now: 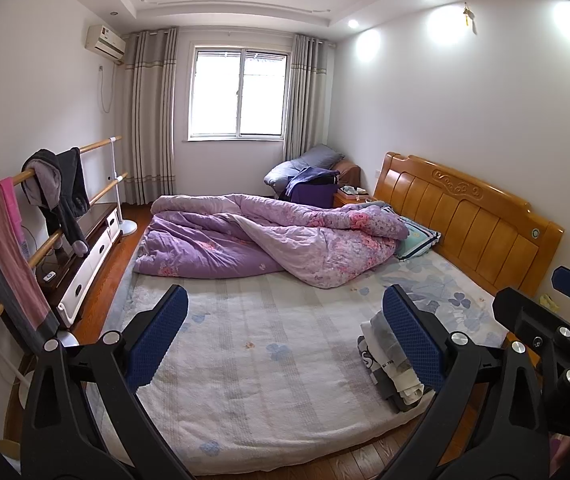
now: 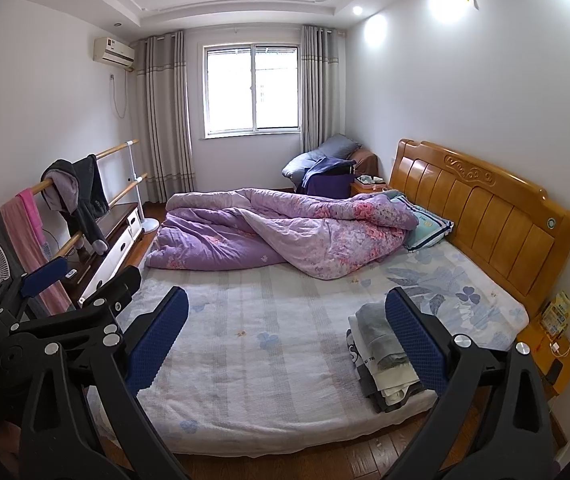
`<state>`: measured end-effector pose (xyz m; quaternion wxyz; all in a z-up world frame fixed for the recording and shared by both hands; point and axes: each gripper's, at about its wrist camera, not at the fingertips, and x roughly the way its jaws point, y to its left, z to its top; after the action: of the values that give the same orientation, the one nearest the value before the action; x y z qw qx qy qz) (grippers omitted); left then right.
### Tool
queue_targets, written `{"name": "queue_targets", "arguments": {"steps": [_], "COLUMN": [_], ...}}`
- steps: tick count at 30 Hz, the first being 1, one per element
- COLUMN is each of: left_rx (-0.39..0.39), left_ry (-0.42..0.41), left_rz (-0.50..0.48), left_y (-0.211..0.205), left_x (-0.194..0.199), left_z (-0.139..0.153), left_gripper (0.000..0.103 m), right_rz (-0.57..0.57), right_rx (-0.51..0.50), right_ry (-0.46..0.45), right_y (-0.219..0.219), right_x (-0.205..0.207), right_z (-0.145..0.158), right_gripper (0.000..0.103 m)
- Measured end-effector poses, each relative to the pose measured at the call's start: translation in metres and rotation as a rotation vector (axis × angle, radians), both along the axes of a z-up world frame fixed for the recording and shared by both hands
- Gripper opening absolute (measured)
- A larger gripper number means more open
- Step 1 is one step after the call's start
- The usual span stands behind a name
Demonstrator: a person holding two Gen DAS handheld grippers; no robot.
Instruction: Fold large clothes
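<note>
A lived-in home bedroom; a bed [image 1: 269, 364] with a carved wooden headboard [image 1: 469, 216] fills the middle and right of the frame, a rumpled purple quilt [image 1: 269, 240] heaped across it; a curtained window [image 1: 239, 94] sits top centre; an air conditioner [image 1: 105, 45] hangs upper left; clothes drape a wooden rail [image 1: 61, 184] at left.

Stack of folded clothes [image 1: 389, 364] — right side behind the tongs' blue pad [image 1: 413, 336] — print unreadable

A purple floral quilt [image 1: 269, 236] lies on a pale blue leaf-printed sheet [image 1: 269, 344], near-right folded grey-white clothes [image 2: 381, 356].
</note>
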<state>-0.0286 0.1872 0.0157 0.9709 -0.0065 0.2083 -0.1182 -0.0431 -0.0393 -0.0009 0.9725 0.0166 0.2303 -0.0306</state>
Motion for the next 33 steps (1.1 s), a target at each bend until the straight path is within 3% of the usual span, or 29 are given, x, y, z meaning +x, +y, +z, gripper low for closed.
{"name": "queue_targets", "arguments": {"steps": [33], "left_rx": [0.013], "left_ry": [0.019], "left_rz": [-0.008], "left_y": [0.013], "left_x": [0.015], "left_z": [-0.005], "left_gripper": [0.098], "right_rz": [0.01], "right_rx": [0.008], "right_ry": [0.032], "right_y": [-0.012], "right_x": [0.01], "right_z": [-0.005], "right_gripper": [0.095]}}
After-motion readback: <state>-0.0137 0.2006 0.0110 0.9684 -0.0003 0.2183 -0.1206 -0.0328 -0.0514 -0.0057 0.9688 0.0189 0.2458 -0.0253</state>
